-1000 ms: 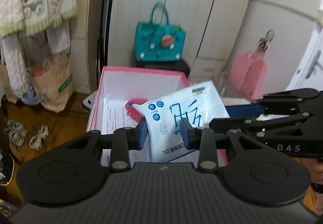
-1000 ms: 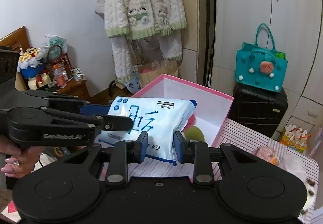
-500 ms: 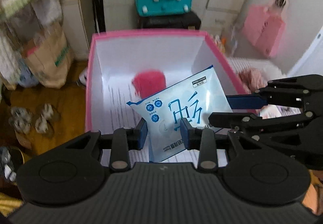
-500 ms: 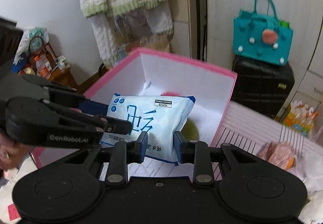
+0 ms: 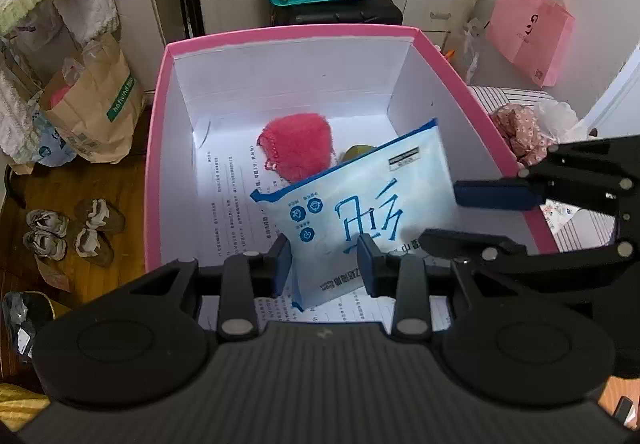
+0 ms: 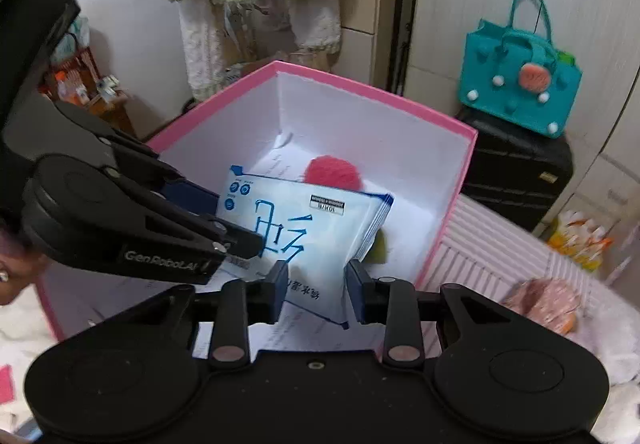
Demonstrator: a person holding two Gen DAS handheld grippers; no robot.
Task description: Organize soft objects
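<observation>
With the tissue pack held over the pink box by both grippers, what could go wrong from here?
1. The right gripper has just been opening; the tissue pack could swing from the left gripper.
2. It may land on the red fluffy pouch and the green item underneath.
</observation>
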